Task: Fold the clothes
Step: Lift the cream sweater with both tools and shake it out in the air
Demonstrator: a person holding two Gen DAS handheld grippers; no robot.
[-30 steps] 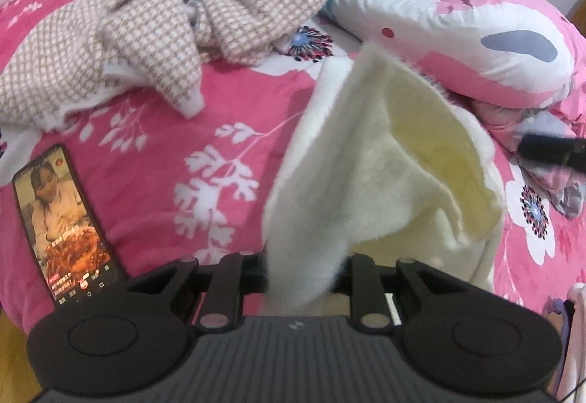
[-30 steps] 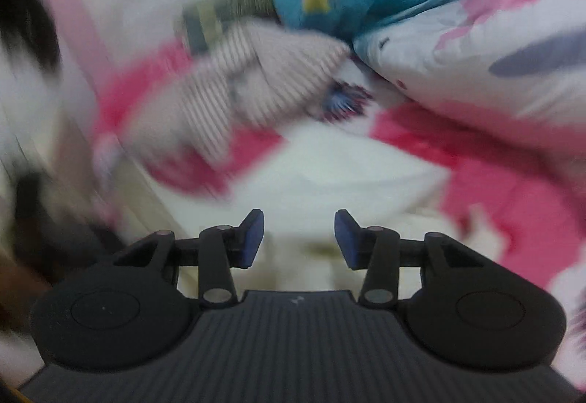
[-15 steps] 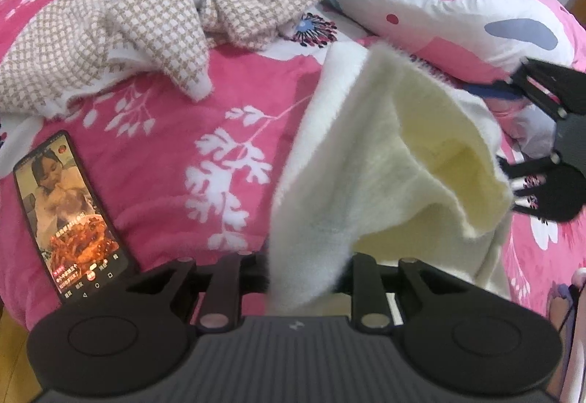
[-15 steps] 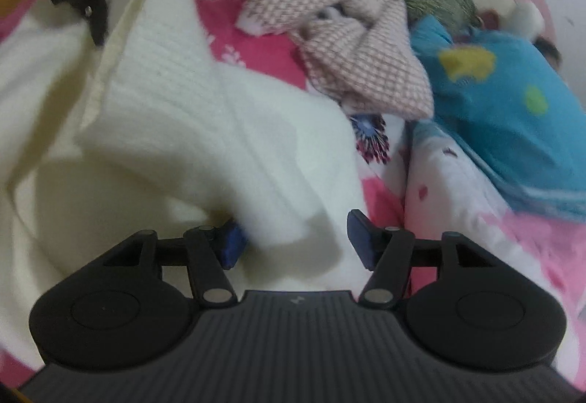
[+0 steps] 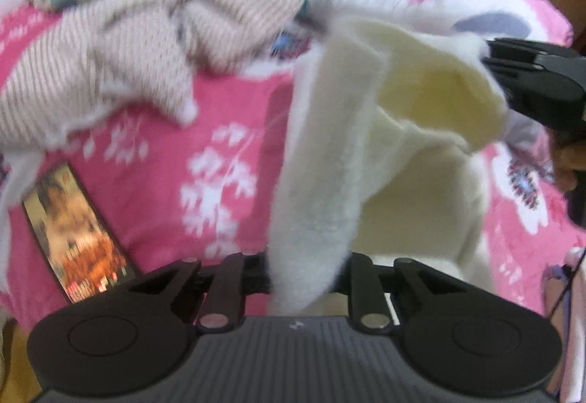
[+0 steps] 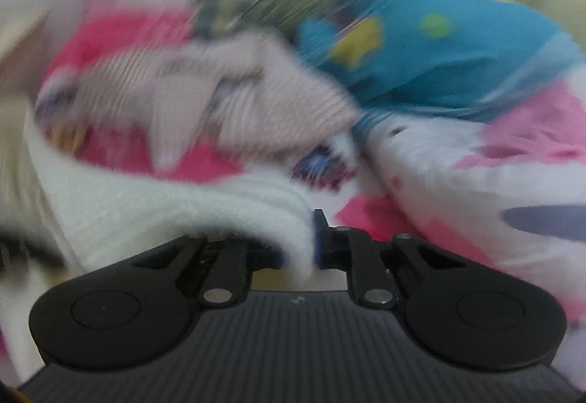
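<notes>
Pink bedding printed with white leaf sprigs covers the bed point(image 5: 234, 132), its surface soft and rumpled. Both views are blurred.

In the left wrist view the left gripper point(image 5: 306, 273) has its jaws clenched on a thick fold of the cream fleece garment point(image 5: 329, 154); they have just been closing a little further, with the cloth between them. The garment is fluffy on its outer face and a smoother pale yellow inside, and it hangs stretched above the bed from these jaws up to the right gripper point(image 5: 512, 62), which bites its far corner at the right edge of the view.

In the right wrist view the right gripper point(image 6: 298, 243) has just been closing, and its blue-padded jaws now pinch a ribbed white hem of the same garment point(image 6: 154, 205), which trails off to the left.

Beside the garment lies a crumpled brown-and-white checked garment point(image 5: 146, 47), with a blue quilt point(image 6: 447, 51) bearing yellow and green shapes behind it. A smartphone point(image 5: 73, 230) with a lit screen rests flat on the bedding at the left.
</notes>
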